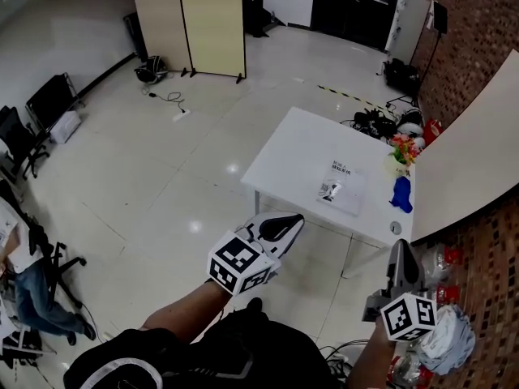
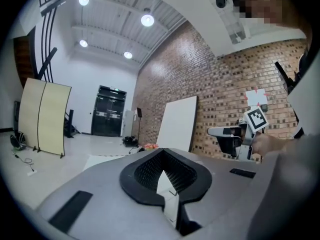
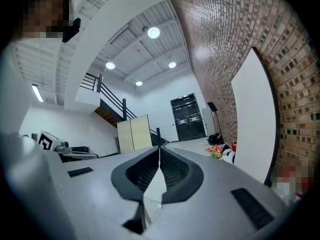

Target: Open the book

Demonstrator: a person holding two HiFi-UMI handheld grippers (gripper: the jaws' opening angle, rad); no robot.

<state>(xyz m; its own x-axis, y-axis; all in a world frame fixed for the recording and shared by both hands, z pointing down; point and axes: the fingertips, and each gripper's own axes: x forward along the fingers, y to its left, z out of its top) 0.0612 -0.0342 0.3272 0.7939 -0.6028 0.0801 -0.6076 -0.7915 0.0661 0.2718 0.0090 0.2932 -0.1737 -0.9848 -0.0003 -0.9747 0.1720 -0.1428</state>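
Observation:
A closed book (image 1: 344, 186) with a pale cover lies flat on the white table (image 1: 297, 147), towards its right side. Both grippers are held in the air well short of the table, above the floor. My left gripper (image 1: 295, 221) points at the table's near edge with its jaws shut and nothing between them; its own view (image 2: 162, 152) shows the black pads (image 2: 150, 171) meeting at the tip. My right gripper (image 1: 399, 246) is lower right, upright, also shut and empty (image 3: 159, 149). The book does not show in either gripper view.
A blue object (image 1: 401, 193) and a bunch of flowers (image 1: 403, 148) stand at the table's right edge. A big white board (image 1: 466, 156) leans on the brick wall. A folding screen (image 1: 190, 23) stands far back. A seated person (image 1: 28, 286) and chairs are at left.

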